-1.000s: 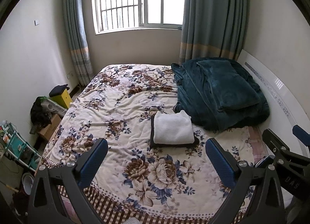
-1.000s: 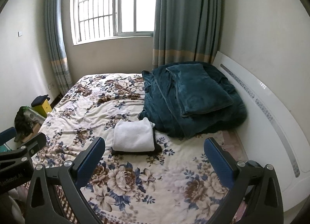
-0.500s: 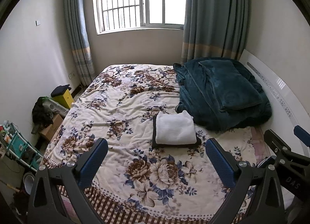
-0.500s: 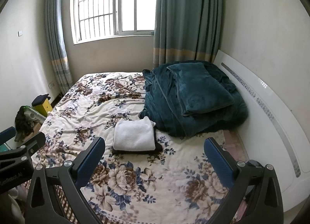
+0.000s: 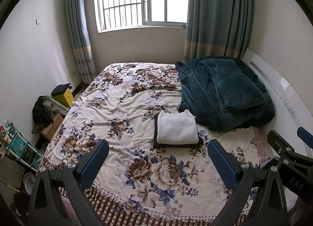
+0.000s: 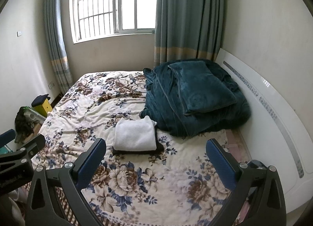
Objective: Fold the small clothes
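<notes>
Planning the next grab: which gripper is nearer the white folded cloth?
Roughly equal, right perhaps slightly nearer. From the left gripper the cloth lies ahead, slightly right; from the right gripper it lies ahead, slightly left. Both open, touching nothing.

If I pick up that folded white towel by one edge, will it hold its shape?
Probably not. The white towel looks soft and fluffy, so it would likely droop and unfold. It seems light, and may slide off the dark folded garment beneath it.

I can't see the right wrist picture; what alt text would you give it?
A folded white garment lies stacked on a folded black one on a floral bedspread, beside a heaped teal blanket. The open right tongs hover empty in front, and the left tongs show at the left edge.
</notes>
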